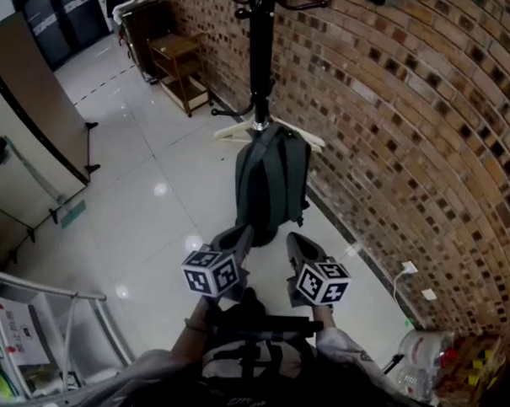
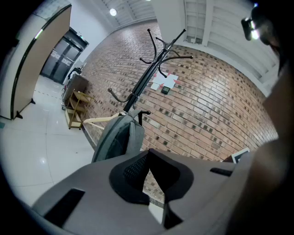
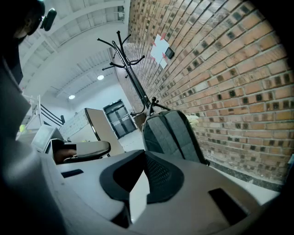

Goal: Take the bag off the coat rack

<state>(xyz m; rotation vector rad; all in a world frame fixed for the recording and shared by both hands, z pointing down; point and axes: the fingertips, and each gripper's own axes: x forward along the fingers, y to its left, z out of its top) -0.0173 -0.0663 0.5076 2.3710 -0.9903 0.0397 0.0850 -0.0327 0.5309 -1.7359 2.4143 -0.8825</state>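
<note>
Approaching: both grippers low, near the bag (image 1: 271,186), not touching.
Bag: hangs on the coat rack (image 1: 261,55) beside the brick wall (image 1: 394,120).
Left gripper (image 1: 242,235): jaws pressed together, empty.
Right gripper (image 1: 295,240): likewise.
Advice: spread jaws, grip near its top, lift before pulling away.

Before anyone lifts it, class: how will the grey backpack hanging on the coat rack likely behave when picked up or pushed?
Probably floppy: the grey backpack is soft fabric and droops from the coat rack. It looks fairly flat, so likely light. Hanging only from its top, it would likely swing if pushed, and the slim rack might wobble.
</note>
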